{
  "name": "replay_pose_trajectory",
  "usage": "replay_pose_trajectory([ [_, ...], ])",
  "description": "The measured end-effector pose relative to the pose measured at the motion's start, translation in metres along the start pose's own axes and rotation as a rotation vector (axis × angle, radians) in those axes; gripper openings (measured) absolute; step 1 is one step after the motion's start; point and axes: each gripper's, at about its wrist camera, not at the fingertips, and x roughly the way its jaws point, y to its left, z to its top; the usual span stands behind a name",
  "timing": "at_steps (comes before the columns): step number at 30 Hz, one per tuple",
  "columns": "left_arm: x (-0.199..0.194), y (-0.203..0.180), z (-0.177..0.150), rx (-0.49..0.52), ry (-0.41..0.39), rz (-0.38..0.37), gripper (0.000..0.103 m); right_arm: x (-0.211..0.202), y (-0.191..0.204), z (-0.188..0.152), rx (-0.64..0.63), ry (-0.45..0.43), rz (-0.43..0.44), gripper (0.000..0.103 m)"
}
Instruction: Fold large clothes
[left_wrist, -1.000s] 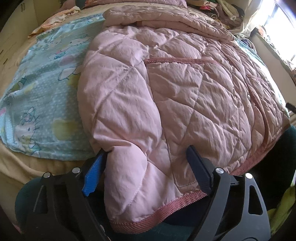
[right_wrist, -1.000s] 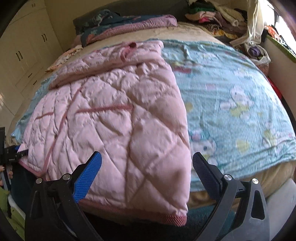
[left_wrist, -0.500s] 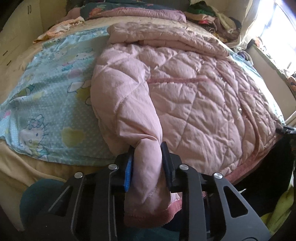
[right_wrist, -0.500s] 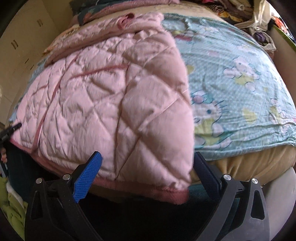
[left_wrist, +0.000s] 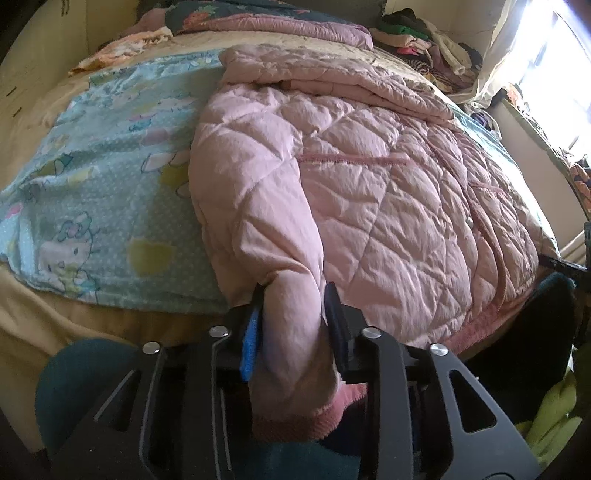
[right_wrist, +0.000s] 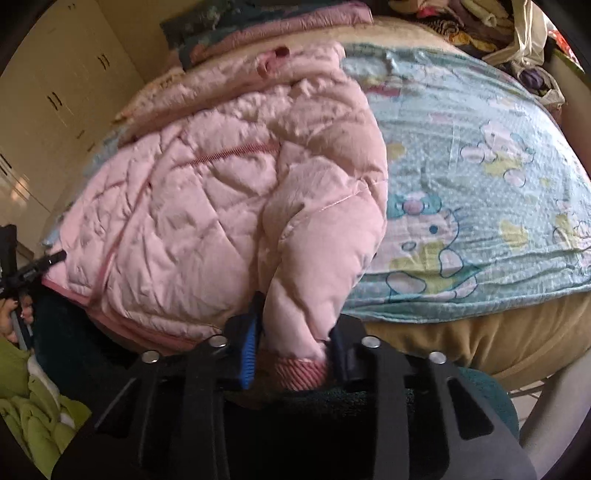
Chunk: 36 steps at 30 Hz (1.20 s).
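Quilted pink padded jacket (left_wrist: 369, 192) lies spread on the bed, over the pale blue cartoon-print sheet (left_wrist: 92, 177), its ribbed hem hanging at the bed's near edge. Your left hand-held gripper (left_wrist: 293, 328) pinches the jacket's near left corner, though its jaws are easing apart; fabric fills the gap between its pads. Your right hand-held gripper (right_wrist: 293, 343) is closing on the near right corner, with the bunched cloth and ribbed hem (right_wrist: 299, 371) clamped between its pads.

Jacket (left_wrist: 369, 192) lies on sheet (left_wrist: 103, 177) covering bed (right_wrist: 480, 332).
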Motion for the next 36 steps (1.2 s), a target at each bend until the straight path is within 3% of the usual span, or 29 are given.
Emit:
replay_pose_trajectory([
  [4, 0.005, -0.004, -0.008, 0.042, 0.041, 0.022, 0.029, -0.013, 0.004, 0.002, -0.002, -0.079, 0.018, 0.022],
  [10, 0.0, -0.016, -0.006, 0.11, 0.007, 0.071, 0.013, -0.031, 0.005, 0.013, 0.007, -0.18, 0.061, 0.02],
  [27, -0.049, -0.03, 0.064, 0.065, -0.239, 0.012, 0.01, -0.073, 0.027, 0.063, -0.058, -0.376, 0.123, 0.017],
  [36, -0.065, -0.029, 0.097, 0.04, -0.319, -0.011, 0.01, -0.089, 0.033, 0.092, -0.067, -0.442, 0.13, 0.016],
])
